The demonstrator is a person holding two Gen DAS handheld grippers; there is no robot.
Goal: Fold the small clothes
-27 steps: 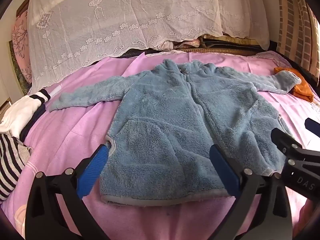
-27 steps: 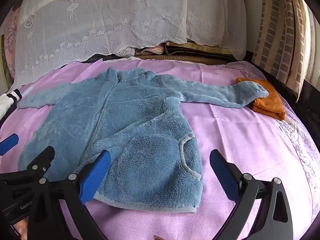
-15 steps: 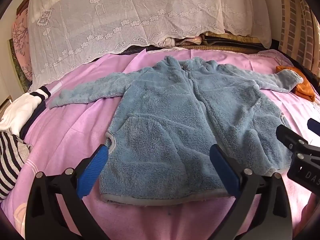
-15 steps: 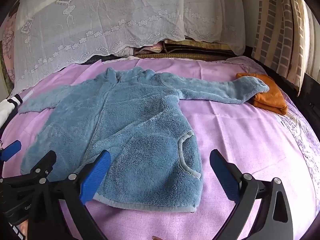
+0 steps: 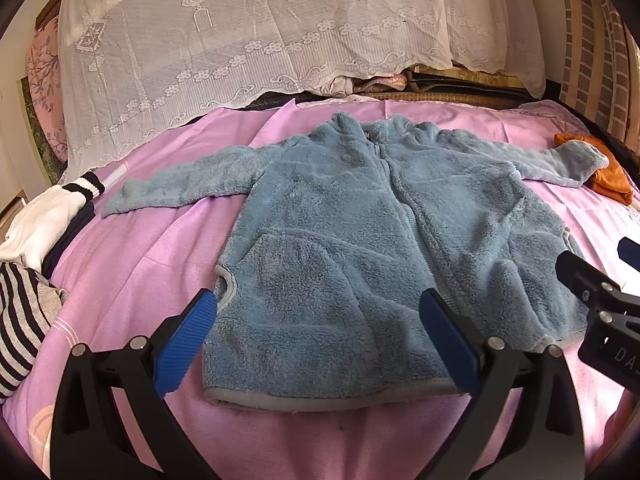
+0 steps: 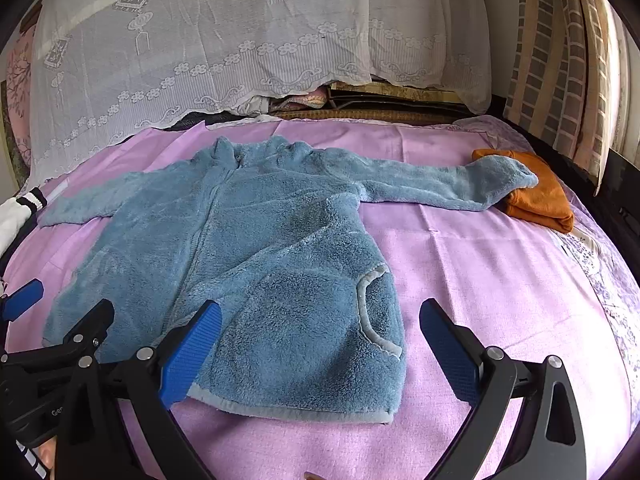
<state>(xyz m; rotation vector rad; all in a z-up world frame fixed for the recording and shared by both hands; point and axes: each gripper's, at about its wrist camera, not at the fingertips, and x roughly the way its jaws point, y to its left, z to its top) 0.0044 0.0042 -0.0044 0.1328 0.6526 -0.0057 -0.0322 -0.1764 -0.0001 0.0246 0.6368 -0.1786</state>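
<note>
Blue fleece jacket (image 5: 360, 240) lies flat on pink sheet (image 5: 132, 264), sleeves spread, just ahead of both claws. Left gripper (image 5: 318, 340) released, nothing held; right gripper (image 6: 320, 344) released too, over hem; orange cloth (image 6: 540, 196) far right

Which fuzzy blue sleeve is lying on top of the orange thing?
The sleeve stretched toward the brick-patterned curtain; its cuff rests on the orange cloth. The other sleeve lies on the pink sheet.
</note>
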